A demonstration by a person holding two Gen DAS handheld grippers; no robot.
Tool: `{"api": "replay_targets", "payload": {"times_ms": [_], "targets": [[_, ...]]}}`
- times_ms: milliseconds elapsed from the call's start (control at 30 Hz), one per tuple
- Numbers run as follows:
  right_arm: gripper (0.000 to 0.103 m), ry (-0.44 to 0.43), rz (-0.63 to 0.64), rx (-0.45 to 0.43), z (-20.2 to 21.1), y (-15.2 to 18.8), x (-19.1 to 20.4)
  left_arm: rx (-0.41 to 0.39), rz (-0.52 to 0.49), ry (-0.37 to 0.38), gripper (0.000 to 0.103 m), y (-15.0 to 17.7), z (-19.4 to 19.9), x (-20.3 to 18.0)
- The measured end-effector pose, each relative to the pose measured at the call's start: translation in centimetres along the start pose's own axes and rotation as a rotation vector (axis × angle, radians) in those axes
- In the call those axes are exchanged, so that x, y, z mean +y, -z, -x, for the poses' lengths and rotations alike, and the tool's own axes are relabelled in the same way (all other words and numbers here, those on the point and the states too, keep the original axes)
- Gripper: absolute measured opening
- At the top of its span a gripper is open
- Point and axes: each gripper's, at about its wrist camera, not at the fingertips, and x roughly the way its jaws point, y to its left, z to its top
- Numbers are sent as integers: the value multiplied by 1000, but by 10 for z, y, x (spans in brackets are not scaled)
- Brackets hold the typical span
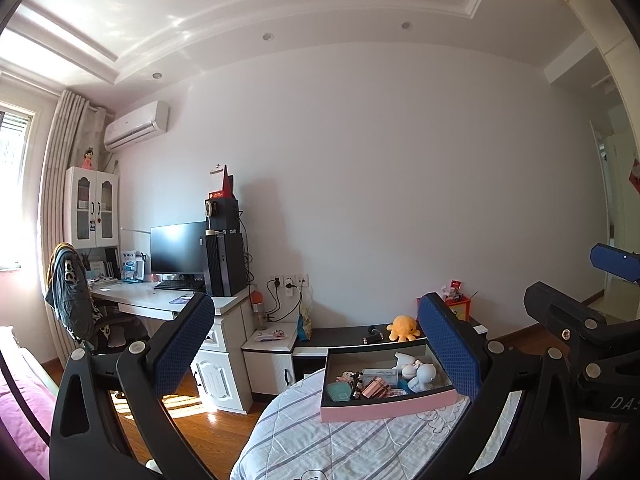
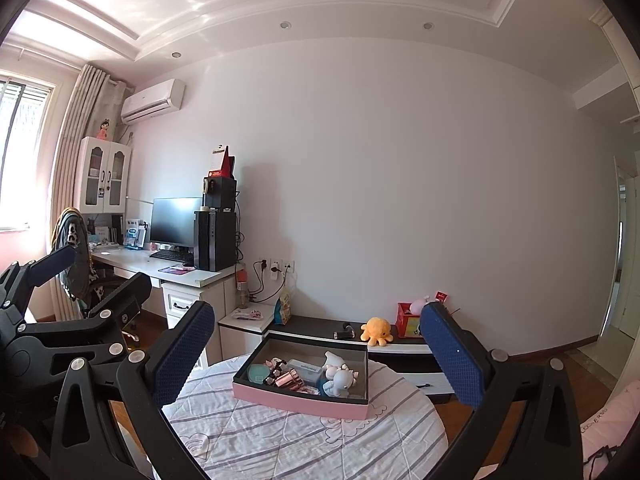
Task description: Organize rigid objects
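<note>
We held both tongs spread and empty, the left tongs (image 1: 316, 344) and right tongs (image 2: 318, 350) raised short of the box (image 2: 298, 398) on the round table (image 2: 280, 440). The box already held the small things: a teal case (image 2: 256, 373), a copper piece (image 2: 289, 379), pale figurines (image 2: 340, 378). We judged little was left, unless sorting inside the box was meant. The heap was too small to tell apart, and the table's near edge was cut off.
</note>
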Motion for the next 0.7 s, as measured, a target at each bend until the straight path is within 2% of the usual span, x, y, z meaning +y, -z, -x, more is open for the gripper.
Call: {"api": "replay_targets", "payload": {"times_ms": [700], "targets": [[103,1,4,7,-3,1,1,5,2,-1,103,1,0,2]]}}
